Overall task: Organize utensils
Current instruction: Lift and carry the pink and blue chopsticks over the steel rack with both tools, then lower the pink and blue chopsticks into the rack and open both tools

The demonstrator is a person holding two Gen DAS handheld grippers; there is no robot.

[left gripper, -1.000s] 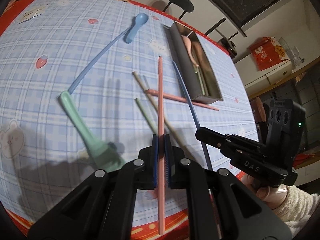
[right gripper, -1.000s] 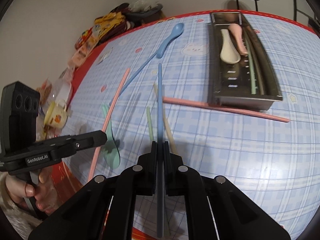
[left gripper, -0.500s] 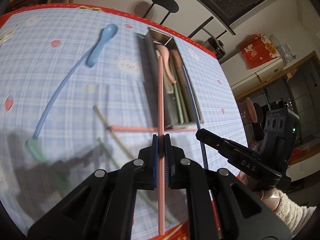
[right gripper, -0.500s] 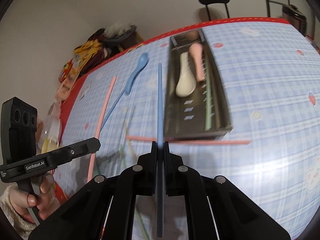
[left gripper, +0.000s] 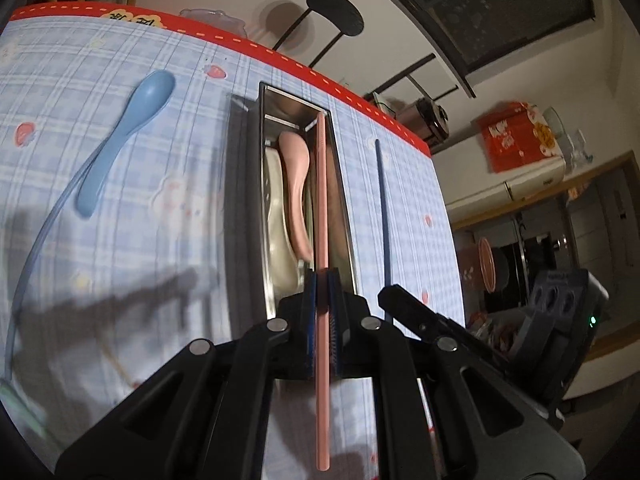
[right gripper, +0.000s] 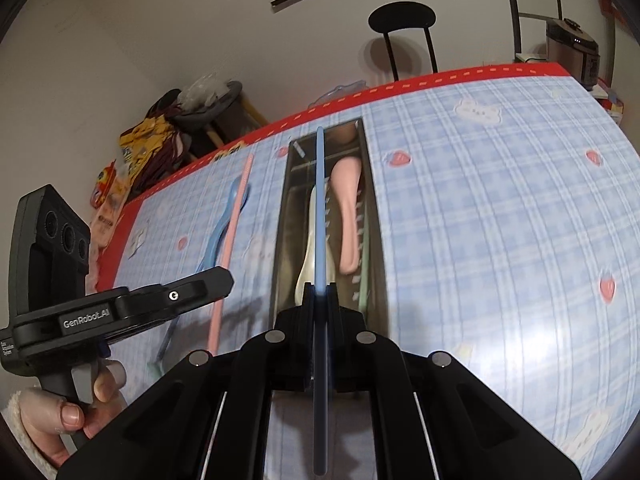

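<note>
My pink chopstick sticks straight out over the long metal tray, above its right side. My blue chopstick lies along the tray's middle line. Inside rest a cream spoon, a pink spoon and a green chopstick. A blue spoon lies flat on the counter, left of the tray.
</note>
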